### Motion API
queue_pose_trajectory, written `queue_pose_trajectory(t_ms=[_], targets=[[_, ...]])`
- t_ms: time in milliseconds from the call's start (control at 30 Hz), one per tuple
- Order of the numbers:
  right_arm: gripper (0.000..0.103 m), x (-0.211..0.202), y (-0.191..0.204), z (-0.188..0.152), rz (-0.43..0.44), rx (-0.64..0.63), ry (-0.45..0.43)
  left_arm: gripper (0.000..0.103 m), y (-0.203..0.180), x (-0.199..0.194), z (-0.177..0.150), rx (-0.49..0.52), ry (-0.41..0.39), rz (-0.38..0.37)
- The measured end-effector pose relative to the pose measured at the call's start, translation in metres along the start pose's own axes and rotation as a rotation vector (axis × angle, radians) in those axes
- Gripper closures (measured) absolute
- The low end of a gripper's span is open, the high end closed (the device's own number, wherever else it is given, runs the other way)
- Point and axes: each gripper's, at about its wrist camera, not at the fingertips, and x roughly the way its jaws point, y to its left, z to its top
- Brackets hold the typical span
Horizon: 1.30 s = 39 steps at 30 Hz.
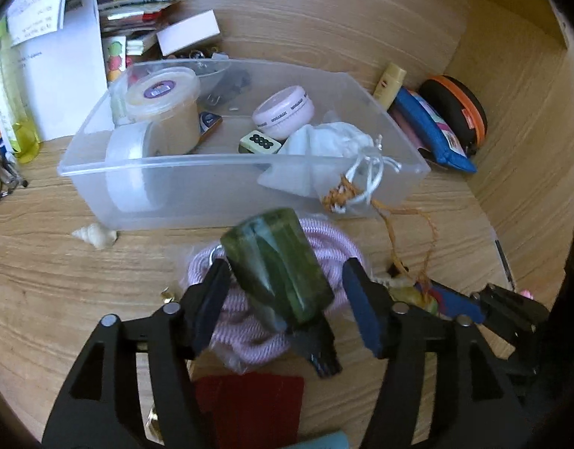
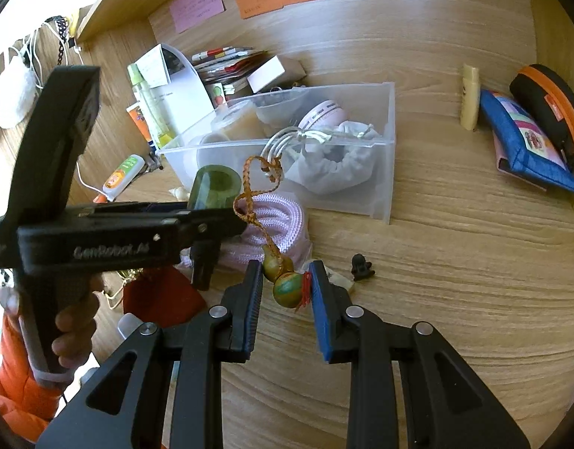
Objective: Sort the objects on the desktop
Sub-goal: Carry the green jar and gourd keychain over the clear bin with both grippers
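Straddling a green jade ring (image 1: 275, 273), left gripper (image 1: 283, 284) spread, right gripper (image 2: 286, 288) parted around gourd charm (image 2: 285, 284)

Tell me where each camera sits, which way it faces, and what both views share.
Left wrist: on the left tongs, facing the clear bin; a green cylinder lies between its fingers.
Right wrist: on the right tongs, facing the same desk; a gourd charm sits between its fingers, and the left tongs and a hand show.
Shared: bin, cylinder, pink rope.
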Motion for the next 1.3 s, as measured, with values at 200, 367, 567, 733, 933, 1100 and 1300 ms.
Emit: queue_pose_trajectory(t_ms=[200,367,567,733,933,1100,1300], targets=[[0.080,-0.005,-0.004,0.009,-0.017,0.003,-0.026,0.057,0.001,0.007,0.009,-0.010,-0.010,0.010],[0.080,-0.013,-0.004,0.021,-0.033,-0.005,-0.063,0.060,0.010,-0.009,0.012,-0.027,-0.065,0.010],[0.080,-0.017,0.002,0.047,-0.031,-0.038,-0.108,0.061,0.027,-0.043,0.018,-0.040,-0.146,0.019],[0.080,-0.016,0.010,0.075,-0.035,-0.061,-0.158,0.062,0.039,-0.065,0.030,-0.055,-0.203,0.028],[0.080,-0.004,0.017,0.109,-0.048,-0.091,-0.170,0.062,0.052,-0.081,0.047,-0.058,-0.244,0.060],[0.080,0.007,0.022,0.135,-0.034,-0.103,-0.171,0.062,0.058,-0.094,0.062,-0.053,-0.285,0.072],[0.080,0.011,0.036,0.169,-0.039,-0.144,-0.205,0.062,0.058,-0.103,0.078,-0.030,-0.329,0.102]])
